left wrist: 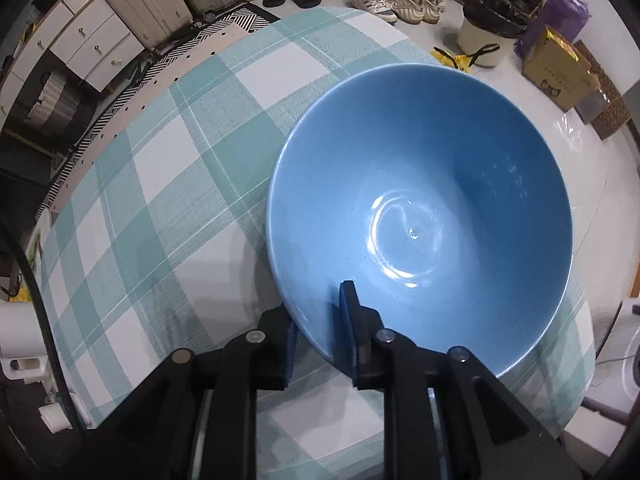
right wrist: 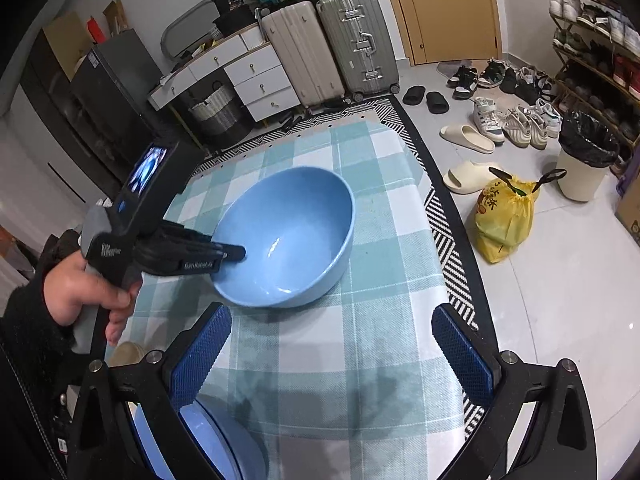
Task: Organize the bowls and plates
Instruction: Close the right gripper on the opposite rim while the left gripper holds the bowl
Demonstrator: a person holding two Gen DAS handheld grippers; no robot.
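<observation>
A large blue bowl (left wrist: 420, 208) is tilted above the teal-and-white checked tablecloth (left wrist: 160, 184). My left gripper (left wrist: 320, 320) is shut on the bowl's near rim, one finger inside and one outside. In the right wrist view the same bowl (right wrist: 292, 236) is held at its left rim by the left gripper (right wrist: 230, 256). My right gripper (right wrist: 332, 344) is open and empty, above the cloth nearer than the bowl. A blue plate or dish (right wrist: 208, 444) lies partly hidden under its left finger at the bottom edge.
The table (right wrist: 400, 312) ends on the right over a black-and-white rug (right wrist: 452, 248). On the floor lie a yellow bag (right wrist: 504, 216), a lined bin (right wrist: 584, 164), slippers and shoes. Suitcases (right wrist: 328, 48) and a drawer unit (right wrist: 256, 80) stand behind.
</observation>
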